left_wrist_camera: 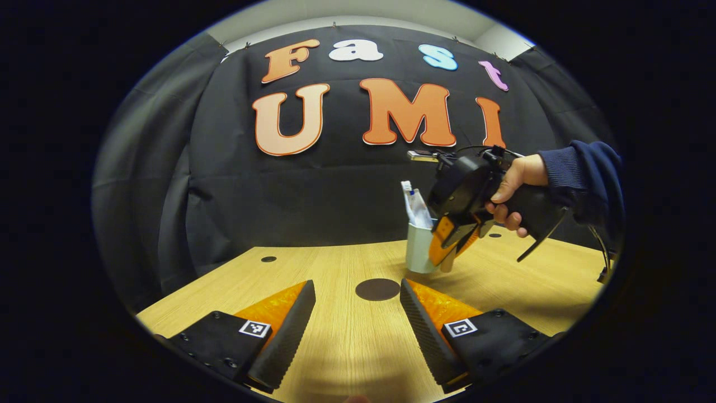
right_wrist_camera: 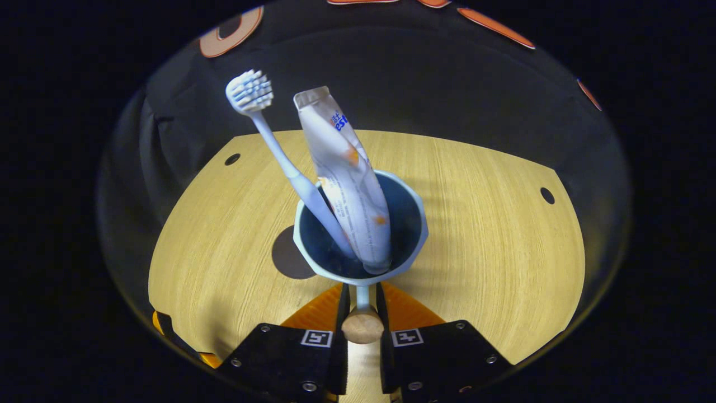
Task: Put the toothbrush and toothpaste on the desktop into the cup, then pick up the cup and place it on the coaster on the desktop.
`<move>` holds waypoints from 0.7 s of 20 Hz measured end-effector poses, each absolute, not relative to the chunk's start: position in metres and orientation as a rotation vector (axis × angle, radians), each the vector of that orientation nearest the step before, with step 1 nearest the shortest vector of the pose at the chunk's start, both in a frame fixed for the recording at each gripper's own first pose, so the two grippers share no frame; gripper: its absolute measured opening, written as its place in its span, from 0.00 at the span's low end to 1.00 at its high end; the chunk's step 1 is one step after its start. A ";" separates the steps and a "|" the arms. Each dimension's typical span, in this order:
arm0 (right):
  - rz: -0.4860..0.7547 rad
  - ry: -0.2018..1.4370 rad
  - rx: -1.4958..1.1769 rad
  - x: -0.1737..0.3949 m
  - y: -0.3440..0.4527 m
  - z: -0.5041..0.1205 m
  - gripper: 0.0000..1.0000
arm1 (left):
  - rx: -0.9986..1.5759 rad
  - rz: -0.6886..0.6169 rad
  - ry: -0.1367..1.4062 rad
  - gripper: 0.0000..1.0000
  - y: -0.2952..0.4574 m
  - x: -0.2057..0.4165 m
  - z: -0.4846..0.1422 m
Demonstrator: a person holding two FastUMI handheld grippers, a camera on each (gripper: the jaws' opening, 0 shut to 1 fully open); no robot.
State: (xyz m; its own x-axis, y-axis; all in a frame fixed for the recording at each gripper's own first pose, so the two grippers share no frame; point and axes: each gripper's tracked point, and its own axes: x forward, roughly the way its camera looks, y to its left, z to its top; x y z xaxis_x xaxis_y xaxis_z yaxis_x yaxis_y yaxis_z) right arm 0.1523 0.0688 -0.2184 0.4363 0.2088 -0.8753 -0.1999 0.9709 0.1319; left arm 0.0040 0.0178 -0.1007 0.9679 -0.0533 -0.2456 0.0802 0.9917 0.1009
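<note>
Left gripper sat low over the wooden desktop, its 2 fingers spread wide apart with nothing between them. Dark round coaster lay flat on the desktop just ahead of that gap, bare. To the right of the coaster stood the pale cup, with toothbrush and toothpaste sticking up out of it. I couldn't tell from here if the cup's base touched the desktop or hung just above it. Further right, the right gripper was at the cup's side, held by a hand in a dark blue sleeve.

In the right gripper view, the coaster showed partly behind the cup's left side. Toothbrush leaned left, head up; toothpaste tube stood beside it, both inside the cup. Right gripper fingers were closed in on the cup's handle, 1 finger pressing each side.
</note>
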 end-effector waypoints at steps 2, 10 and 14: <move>0.277 1.088 -0.012 0.152 0.067 -0.219 0.24 | 0.111 -0.068 0.241 0.97 0.019 0.000 -0.100; 0.342 1.109 -0.033 0.157 0.063 -0.219 0.24 | 0.100 -0.016 0.242 0.97 0.050 -0.016 -0.101; 0.349 1.129 -0.040 0.156 0.063 -0.218 0.29 | 0.082 0.029 0.261 0.97 0.071 -0.019 -0.108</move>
State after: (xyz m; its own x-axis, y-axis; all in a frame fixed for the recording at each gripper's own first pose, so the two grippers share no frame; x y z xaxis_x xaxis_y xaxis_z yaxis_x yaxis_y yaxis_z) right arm 0.1564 0.0635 -0.2181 0.3790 0.2530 -0.8901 -0.2937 0.9451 0.1436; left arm -0.0185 0.0710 -0.1082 0.9657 0.0395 -0.2566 -0.0183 0.9962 0.0847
